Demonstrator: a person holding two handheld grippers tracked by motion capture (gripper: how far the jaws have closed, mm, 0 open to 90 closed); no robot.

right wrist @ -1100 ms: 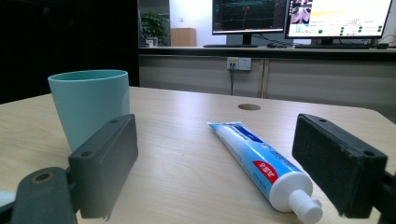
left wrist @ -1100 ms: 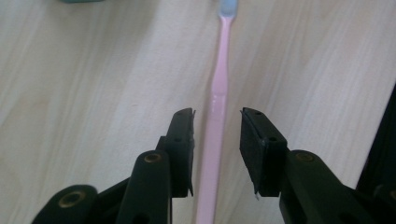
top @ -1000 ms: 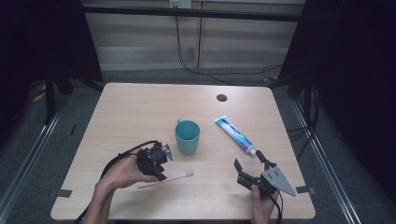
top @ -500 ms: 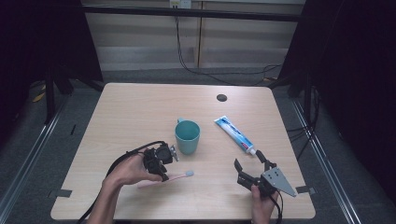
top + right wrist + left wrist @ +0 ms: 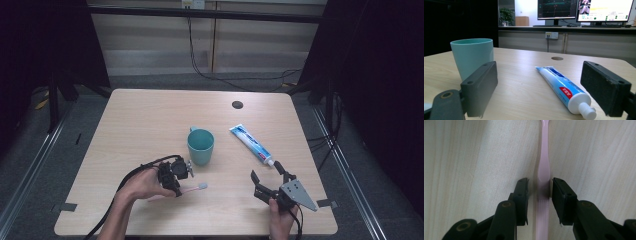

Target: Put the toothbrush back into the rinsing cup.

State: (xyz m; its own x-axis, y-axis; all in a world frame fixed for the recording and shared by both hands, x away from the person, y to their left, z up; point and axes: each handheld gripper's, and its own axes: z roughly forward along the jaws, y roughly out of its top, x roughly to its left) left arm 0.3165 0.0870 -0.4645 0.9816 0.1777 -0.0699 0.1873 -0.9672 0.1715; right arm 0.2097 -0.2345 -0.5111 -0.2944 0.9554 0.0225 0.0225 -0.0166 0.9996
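The pink toothbrush is lying flat on the wooden table, in front of the teal cup, and I am straddling its handle with my left gripper; the jaws are sitting just beside it on either side, narrowly parted, not yet pinching. My right gripper is waiting near the table's front right edge with its jaws spread wide, looking toward the toothpaste tube, which is lying right of the cup

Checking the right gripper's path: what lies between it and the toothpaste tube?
Bare table between the right gripper and the tube, in the right gripper view.
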